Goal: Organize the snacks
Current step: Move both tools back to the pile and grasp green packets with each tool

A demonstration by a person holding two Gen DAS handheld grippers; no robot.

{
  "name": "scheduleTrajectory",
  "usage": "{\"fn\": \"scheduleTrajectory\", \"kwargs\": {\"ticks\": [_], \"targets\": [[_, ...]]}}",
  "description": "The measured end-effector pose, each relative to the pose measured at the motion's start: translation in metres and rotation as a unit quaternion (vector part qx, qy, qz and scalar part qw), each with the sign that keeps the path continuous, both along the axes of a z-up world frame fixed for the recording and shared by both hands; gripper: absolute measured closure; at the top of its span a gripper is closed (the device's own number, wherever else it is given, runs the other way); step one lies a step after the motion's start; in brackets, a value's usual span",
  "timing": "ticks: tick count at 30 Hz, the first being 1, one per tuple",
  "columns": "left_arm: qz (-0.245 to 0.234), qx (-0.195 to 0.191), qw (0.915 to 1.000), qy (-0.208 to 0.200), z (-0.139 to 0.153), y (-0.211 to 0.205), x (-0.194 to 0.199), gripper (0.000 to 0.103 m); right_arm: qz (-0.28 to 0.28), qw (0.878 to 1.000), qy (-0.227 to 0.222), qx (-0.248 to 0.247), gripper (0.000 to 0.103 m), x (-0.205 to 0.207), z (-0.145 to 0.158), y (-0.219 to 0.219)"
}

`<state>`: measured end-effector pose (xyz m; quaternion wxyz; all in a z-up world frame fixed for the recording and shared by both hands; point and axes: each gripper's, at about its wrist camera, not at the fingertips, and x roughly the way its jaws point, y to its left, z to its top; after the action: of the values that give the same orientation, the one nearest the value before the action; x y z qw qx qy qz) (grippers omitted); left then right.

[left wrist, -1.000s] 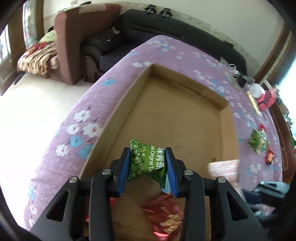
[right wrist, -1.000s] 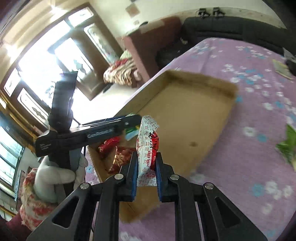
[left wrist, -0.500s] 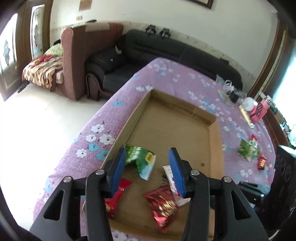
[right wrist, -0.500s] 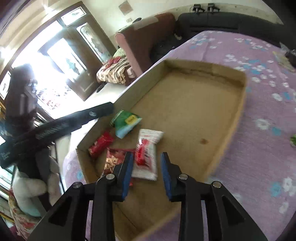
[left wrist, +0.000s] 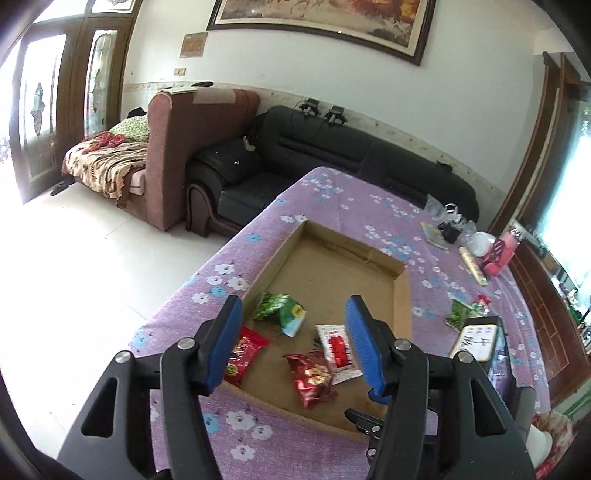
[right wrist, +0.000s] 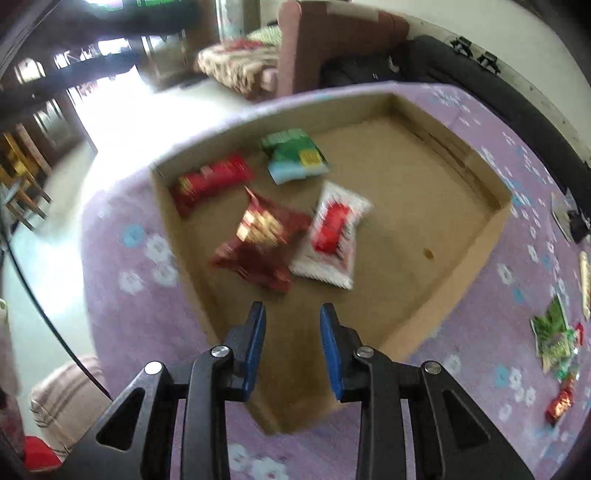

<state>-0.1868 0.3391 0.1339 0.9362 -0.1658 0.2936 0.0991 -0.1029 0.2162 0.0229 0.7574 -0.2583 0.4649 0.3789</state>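
I've got both claws hovering empty over the cardboard box [left wrist: 402, 295]: left gripper [left wrist: 293, 325] spread wide, right gripper [right wrist: 291, 325] partway open at bottom center.

A home living room: a long black leather sofa [left wrist: 369, 158], a brown upholstered armchair [left wrist: 192, 147], a large framed painting [left wrist: 317, 22] on the white wall, and a purple flowered tablecloth [left wrist: 332, 188].

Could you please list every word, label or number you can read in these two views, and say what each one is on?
None can be read for certain.
Green snack packet in the cardboard box: yellow label patch, print too blurred.
White and red packet: red print, unreadable.
Two red packets: gold print, too small.
Phone screen near the right gripper's handle: dark characters, too small.
Wall plaque: illegible.
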Motion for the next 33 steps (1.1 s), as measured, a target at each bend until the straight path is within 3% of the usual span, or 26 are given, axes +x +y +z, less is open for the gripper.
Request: {"fn": "scheduleTrajectory", "kwargs": {"ticks": [6,10,12,15,18,20,22,27,33], "targets": [[-0.012,-0.001,0.9998,-0.017,0.008,-0.012,-0.007,0.043,0.030,0.998,-0.036,-0.050,0.075,-0.013,-0.001,-0.017],[-0.029,0.004,0.9990,-0.033,0.014,-0.023,-0.008,0.036,0.027,0.998,-0.033,-0.049,0.074,-0.013,0.001,-0.042],[-0.037,0.005,0.9987,-0.035,0.013,-0.027,-0.005,0.036,0.011,0.999,-0.029,-0.029,0.074,-0.008,0.004,-0.052],[-0.056,0.000,0.9980,-0.029,0.009,-0.038,-0.001,0.036,-0.021,0.997,0.000,0.069,0.074,0.011,0.025,-0.087],[-0.083,-0.007,0.9962,-0.026,0.008,-0.049,0.005,0.035,-0.101,0.982,0.001,0.161,0.074,0.051,0.048,-0.151],[-0.095,-0.015,0.9950,-0.026,0.007,-0.057,0.009,0.035,-0.184,0.966,-0.015,0.180,0.073,0.090,0.054,-0.198],[-0.109,-0.017,0.9936,-0.023,0.005,-0.068,0.017,0.035,-0.234,0.952,-0.002,0.195,0.071,0.123,0.054,-0.229],[-0.144,-0.008,0.9895,-0.005,-0.002,-0.096,0.035,0.034,-0.340,0.922,0.036,0.179,0.071,0.163,0.025,-0.271],[-0.177,-0.007,0.9841,0.015,-0.007,-0.123,0.063,0.034,-0.394,0.893,0.050,0.212,0.071,0.168,0.000,-0.288]]}}
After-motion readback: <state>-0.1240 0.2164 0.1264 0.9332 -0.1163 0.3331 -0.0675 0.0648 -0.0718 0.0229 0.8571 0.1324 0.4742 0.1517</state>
